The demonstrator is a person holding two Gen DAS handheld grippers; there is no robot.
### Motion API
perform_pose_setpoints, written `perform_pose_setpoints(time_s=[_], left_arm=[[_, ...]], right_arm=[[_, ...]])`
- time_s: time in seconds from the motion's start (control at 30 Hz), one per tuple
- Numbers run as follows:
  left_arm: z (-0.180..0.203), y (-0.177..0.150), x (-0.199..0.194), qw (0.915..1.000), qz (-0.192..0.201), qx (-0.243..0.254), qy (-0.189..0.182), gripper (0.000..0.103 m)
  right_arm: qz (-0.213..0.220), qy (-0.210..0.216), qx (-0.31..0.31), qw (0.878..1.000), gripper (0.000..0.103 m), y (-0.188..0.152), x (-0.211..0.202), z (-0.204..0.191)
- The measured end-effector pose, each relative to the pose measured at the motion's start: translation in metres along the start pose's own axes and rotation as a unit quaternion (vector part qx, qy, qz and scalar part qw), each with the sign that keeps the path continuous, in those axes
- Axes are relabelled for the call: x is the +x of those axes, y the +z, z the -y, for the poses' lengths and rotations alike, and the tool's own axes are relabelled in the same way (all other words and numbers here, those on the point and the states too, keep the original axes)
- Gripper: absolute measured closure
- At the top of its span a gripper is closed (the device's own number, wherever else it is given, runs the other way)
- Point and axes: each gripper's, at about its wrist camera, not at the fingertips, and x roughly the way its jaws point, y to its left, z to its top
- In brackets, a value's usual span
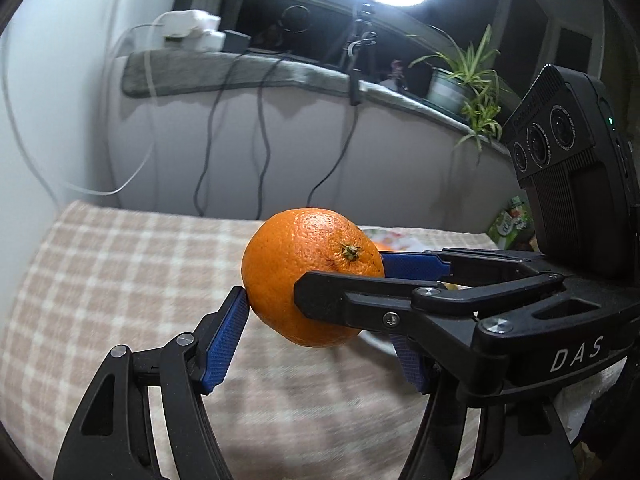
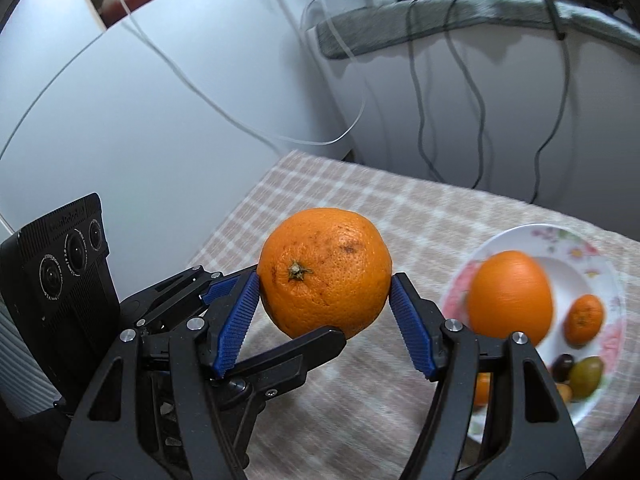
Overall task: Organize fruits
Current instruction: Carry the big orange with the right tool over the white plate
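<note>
Where everything is laid out: a beige checked tablecloth [image 1: 120, 280] is spread over the table, running back to a grey wall.
Plate: a white plate with a flowered rim [image 2: 600, 264] is set on the cloth, to the right of and below the lifted fruit; it is motion-blurred.
Right gripper [image 2: 325, 280]: clamped on the held orange, a blue ribbed pad pressed to each flank.
Left gripper [image 1: 316, 316]: also closed on that fruit, from a crossing angle; one blue pad is pressed to its side, and the other finger is seen beneath it from the right wrist.
Held orange [image 2: 324, 272]: carried in the air above the cloth, clear of the plate.
Its axis: nearly round, so no long axis can be told; the stem end is turned toward the right wrist camera, and up and to the right in the left view.
Plate contents: a large orange [image 2: 510, 294], a small mandarin [image 2: 584, 318], a green fruit [image 2: 586, 376] and a dark fruit [image 2: 562, 366] beside it.
</note>
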Motion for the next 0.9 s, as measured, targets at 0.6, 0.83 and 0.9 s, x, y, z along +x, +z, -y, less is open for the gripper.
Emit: perform_pose_setpoints(time_s=[0.6, 0.83, 0.9], left_arm=[[0.066, 0.038, 0.065, 0.997, -0.022, 0.051, -0.054, 0.035], [0.079, 0.045, 0.097, 0.9949, -0.045, 0.06, -0.068, 0.035], [0.08, 0.046, 0.104, 0.9944, -0.051, 0.059, -0.071, 0.035]], right_arm=[[0.041, -0.051, 0.051, 0.997, 0.033, 0.015, -0.048, 0.085], [0.044, -0.064, 0.071, 0.994, 0.033, 0.016, -0.052, 0.117], [0.043, -0.067, 0.079, 0.994, 0.033, 0.016, -0.05, 0.126]])
